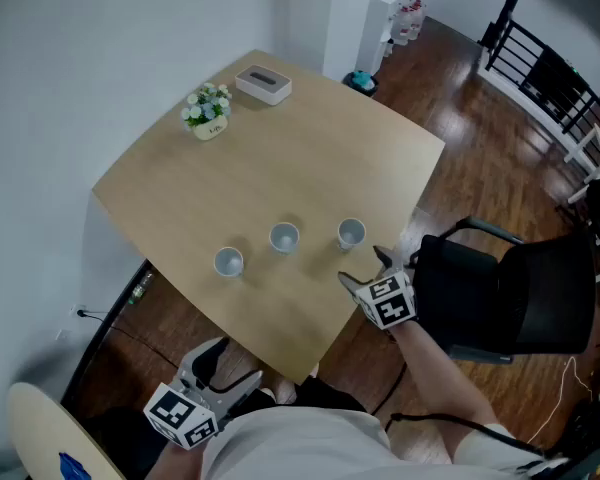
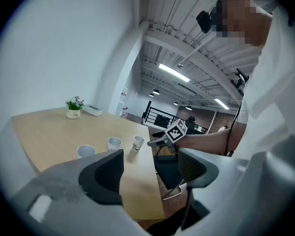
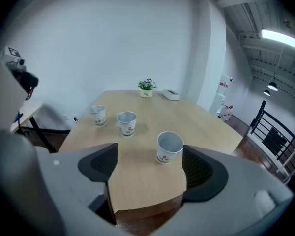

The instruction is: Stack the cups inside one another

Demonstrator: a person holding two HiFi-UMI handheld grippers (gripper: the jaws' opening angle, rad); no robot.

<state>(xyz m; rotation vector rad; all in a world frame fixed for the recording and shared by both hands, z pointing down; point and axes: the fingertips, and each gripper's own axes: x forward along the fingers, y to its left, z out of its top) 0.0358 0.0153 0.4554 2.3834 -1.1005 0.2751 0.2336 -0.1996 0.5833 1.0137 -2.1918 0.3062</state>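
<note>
Tabletop [image 1: 320, 158] holds three separate cups [image 1: 284, 237], plant [image 1: 207, 111] and box [image 1: 263, 84] beyond; left gripper [image 2: 150, 168] and right gripper [image 3: 150, 163] have fingers [image 3: 200, 172] apart.

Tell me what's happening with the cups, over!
Left gripper open, empty, hanging back. Right gripper open, empty, just short of nearest cup. Other two cups stand apart, none stacked. Nothing blocking.

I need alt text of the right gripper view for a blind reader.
The open, empty right tongs face three upright, separate paper cups on a light wooden table: nearest cup, middle cup, farthest cup. A potted plant and a white box stand at the far edge.
</note>
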